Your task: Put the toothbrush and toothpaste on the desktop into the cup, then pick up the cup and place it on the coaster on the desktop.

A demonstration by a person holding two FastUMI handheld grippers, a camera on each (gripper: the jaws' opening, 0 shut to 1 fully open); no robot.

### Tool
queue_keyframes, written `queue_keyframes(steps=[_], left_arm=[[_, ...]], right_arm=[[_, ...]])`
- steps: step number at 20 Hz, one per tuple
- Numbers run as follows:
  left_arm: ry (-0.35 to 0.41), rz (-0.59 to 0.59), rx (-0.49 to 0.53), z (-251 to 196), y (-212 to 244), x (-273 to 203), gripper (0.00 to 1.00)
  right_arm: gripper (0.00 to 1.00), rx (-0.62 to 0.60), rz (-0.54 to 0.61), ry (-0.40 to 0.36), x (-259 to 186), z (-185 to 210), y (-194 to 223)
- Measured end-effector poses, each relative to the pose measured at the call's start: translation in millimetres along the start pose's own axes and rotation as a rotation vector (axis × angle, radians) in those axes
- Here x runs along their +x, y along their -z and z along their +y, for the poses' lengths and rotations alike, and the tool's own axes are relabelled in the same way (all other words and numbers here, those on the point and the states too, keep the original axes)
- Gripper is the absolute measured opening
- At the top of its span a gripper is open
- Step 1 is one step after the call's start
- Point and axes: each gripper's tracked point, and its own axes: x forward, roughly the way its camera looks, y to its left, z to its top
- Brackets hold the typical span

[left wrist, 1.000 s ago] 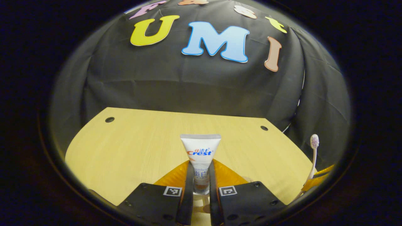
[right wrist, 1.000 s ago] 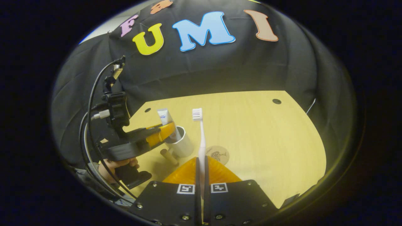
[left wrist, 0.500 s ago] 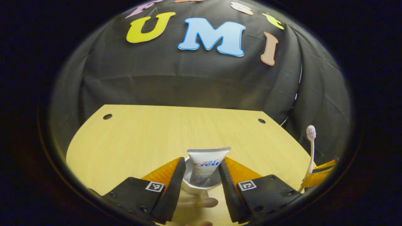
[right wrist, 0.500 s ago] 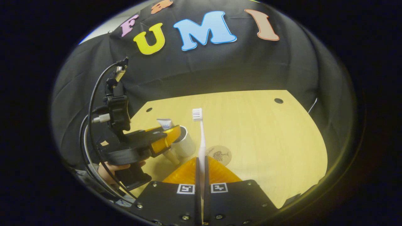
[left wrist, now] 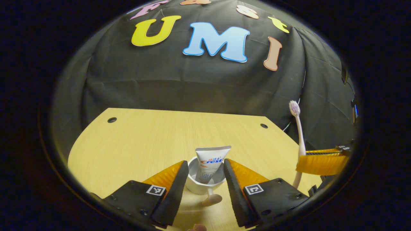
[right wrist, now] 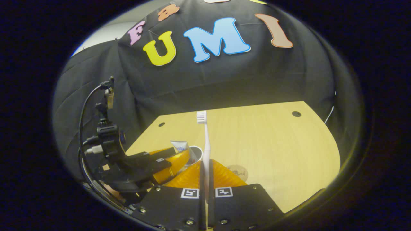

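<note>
A white toothpaste tube point(left wrist: 211, 159) stands in the white cup point(left wrist: 201, 186) on the wooden desktop point(left wrist: 138, 144). My left gripper point(left wrist: 205, 164) is open, its fingers on either side of the cup's rim and apart from the tube. My right gripper point(right wrist: 205, 162) is shut on the handle of a white toothbrush point(right wrist: 205, 141), held upright with the bristles on top. In the left gripper view the toothbrush point(left wrist: 298, 134) and the right gripper point(left wrist: 321, 160) hang at the right. In the right gripper view the left gripper point(right wrist: 178, 155) covers most of the cup point(right wrist: 196, 151), and the round coaster point(right wrist: 238, 171) lies to its right.
The cup's wooden handle point(left wrist: 212, 200) points toward me between the left fingers. Small round holes point(left wrist: 112, 120) mark the desktop's far corners. The black cloth wall closes the back. Bare wood stretches to the right of the coaster point(right wrist: 289, 154).
My left gripper opened and let go of the toothpaste, which dropped into the cup. The right gripper rose with the toothbrush and came nearer the cup.
</note>
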Motion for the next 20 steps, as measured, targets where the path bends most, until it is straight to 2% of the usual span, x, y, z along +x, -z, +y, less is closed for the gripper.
queue_keyframes(steps=[3, 10, 14, 17, 20], left_arm=[[0.015, 0.013, 0.007, -2, 3, -15, 0.75], [0.054, 0.080, -0.032, -3, 28, -40, 0.75], [0.060, 0.126, -0.098, 5, 45, -49, 0.74], [0.058, 0.150, -0.144, 12, 52, -49, 0.77], [0.061, 0.171, -0.144, 10, 58, -47, 0.76]], right_arm=[[0.04, 0.016, -0.067, -0.024, 19, 10, -20], [0.04, 0.143, -0.183, -0.082, 72, 21, -54], [0.04, 0.158, -0.169, -0.062, 98, 19, -47], [0.04, 0.155, -0.148, -0.051, 111, 21, -39], [0.04, 0.159, -0.126, -0.032, 120, 19, -31]])
